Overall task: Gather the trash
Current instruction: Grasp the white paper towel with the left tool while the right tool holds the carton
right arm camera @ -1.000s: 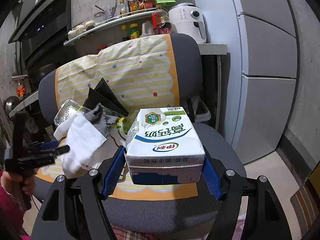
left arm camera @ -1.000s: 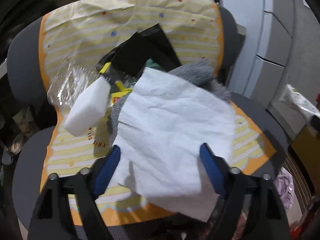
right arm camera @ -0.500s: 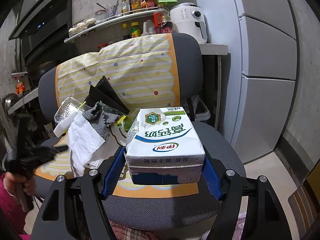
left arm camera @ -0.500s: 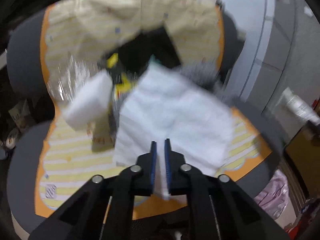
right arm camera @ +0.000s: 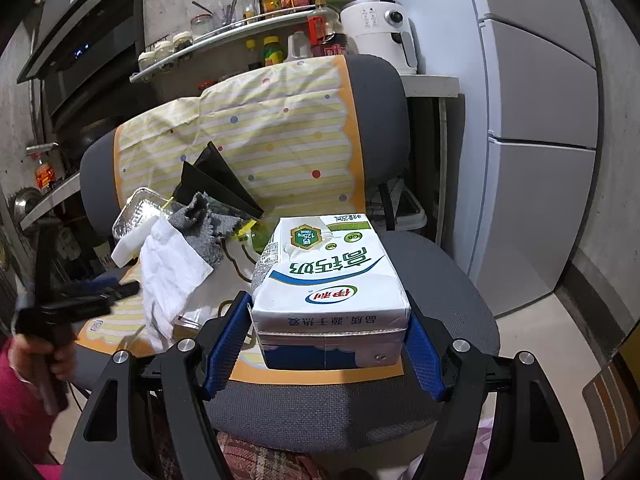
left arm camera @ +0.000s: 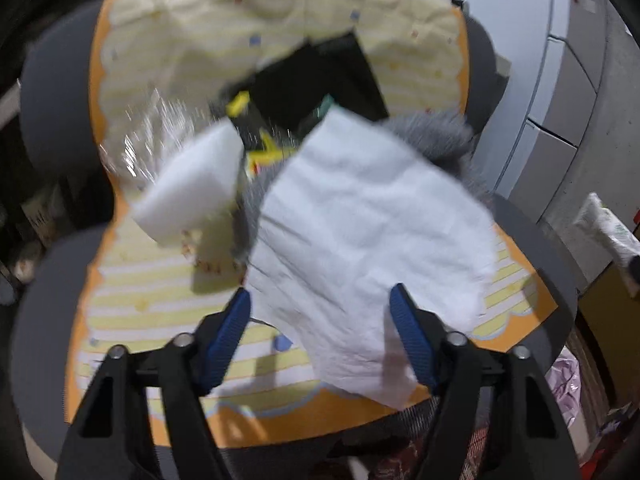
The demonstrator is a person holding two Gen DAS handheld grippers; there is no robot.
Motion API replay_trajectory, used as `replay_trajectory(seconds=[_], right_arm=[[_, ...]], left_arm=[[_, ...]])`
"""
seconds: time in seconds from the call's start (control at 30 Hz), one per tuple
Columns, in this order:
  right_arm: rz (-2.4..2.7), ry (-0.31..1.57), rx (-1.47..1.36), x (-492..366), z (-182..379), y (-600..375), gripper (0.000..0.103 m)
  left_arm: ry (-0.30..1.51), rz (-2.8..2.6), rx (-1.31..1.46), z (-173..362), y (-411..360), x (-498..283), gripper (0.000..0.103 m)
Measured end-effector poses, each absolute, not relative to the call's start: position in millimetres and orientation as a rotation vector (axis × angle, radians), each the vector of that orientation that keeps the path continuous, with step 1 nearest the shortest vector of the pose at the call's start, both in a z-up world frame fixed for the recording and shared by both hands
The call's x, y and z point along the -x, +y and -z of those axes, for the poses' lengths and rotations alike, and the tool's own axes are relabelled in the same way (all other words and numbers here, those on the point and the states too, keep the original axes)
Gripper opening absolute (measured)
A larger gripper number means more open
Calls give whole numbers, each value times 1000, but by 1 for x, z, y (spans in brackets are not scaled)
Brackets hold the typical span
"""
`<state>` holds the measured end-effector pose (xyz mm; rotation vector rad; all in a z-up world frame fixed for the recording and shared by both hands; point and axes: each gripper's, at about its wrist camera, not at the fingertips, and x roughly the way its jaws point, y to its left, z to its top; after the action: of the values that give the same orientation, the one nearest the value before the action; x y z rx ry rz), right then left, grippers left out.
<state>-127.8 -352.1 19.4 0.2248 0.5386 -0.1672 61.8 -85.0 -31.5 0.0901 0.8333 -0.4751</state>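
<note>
A crumpled white paper towel [left arm camera: 372, 232] lies over the trash pile on the chair's striped yellow cover [left arm camera: 152, 280]. Its near edge sits between the blue pads of my left gripper [left arm camera: 319, 294], whose jaws are opening and do not press on it. The right wrist view shows that left gripper [right arm camera: 124, 286] at the towel [right arm camera: 168, 268], held by a person's hand [right arm camera: 40, 356]. My right gripper [right arm camera: 328, 300] is shut on a white, blue and green milk carton [right arm camera: 332, 272], held above the seat. The left wrist picture is blurred.
The pile also holds a white foam block [left arm camera: 192, 196], a grey cloth [left arm camera: 432, 132], a black sheet [left arm camera: 316, 80] and a foil tray [left arm camera: 148, 136]. A fridge [right arm camera: 540, 160] stands right of the chair. A shelf of bottles [right arm camera: 260, 20] runs behind it.
The left jaws went from open to shut at the towel's near edge, then spread apart again. The towel has slid a little toward the seat's front. The right gripper and carton have not moved.
</note>
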Motion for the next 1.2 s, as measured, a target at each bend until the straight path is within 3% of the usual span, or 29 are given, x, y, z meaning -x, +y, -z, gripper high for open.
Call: replay_trajectory(seconds=[0.1, 0.17, 0.23, 0.73, 1.0, 1.2], right_arm=[[177, 541, -226, 128, -19, -355, 73], [183, 546, -227, 128, -18, -355, 73], [184, 548, -229, 127, -16, -356, 73], [196, 508, -244, 142, -22, -360, 73], [213, 533, -266, 148, -16, -368, 73], [241, 542, -271, 147, -13, -376, 73]], left_arm=[[871, 528, -39, 41, -87, -71, 41], [860, 570, -36, 39, -88, -67, 14], [828, 574, -58, 30, -89, -61, 5], [407, 567, -38, -125, -51, 16, 3], [578, 517, -94, -71, -91, -62, 3], [581, 573, -106, -80, -114, -94, 3]])
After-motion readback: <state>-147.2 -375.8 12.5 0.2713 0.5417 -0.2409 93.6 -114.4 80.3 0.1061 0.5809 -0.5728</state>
